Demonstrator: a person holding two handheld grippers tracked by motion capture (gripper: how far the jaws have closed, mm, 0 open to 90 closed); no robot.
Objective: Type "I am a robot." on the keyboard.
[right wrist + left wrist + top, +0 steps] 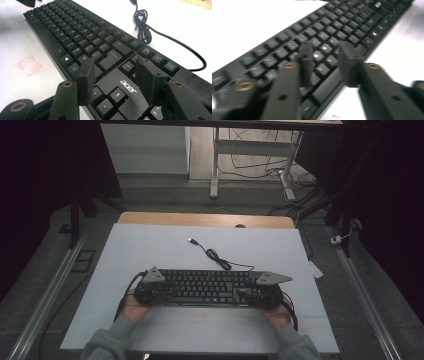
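Observation:
A black Acer keyboard (205, 287) lies across the near half of the white board (150, 250). Its black cable (217, 257) runs back in a small coil to a USB plug (192, 240). My left gripper (157, 290) hovers over the keyboard's left end. In the left gripper view its jaws (325, 50) stand apart above the keys (322, 47), with nothing between them. My right gripper (252, 292) is over the keyboard's right end. In the right gripper view its jaws (115, 62) are apart above the logo patch (128, 86) and arrow keys, pressing on nothing.
A faint red square mark (200, 316) sits on the board in front of the keyboard. Behind the board a strip of wooden tabletop (200, 219) shows. Metal rails (50, 290) run along both sides. Desk legs and loose cables (260, 165) lie on the floor beyond.

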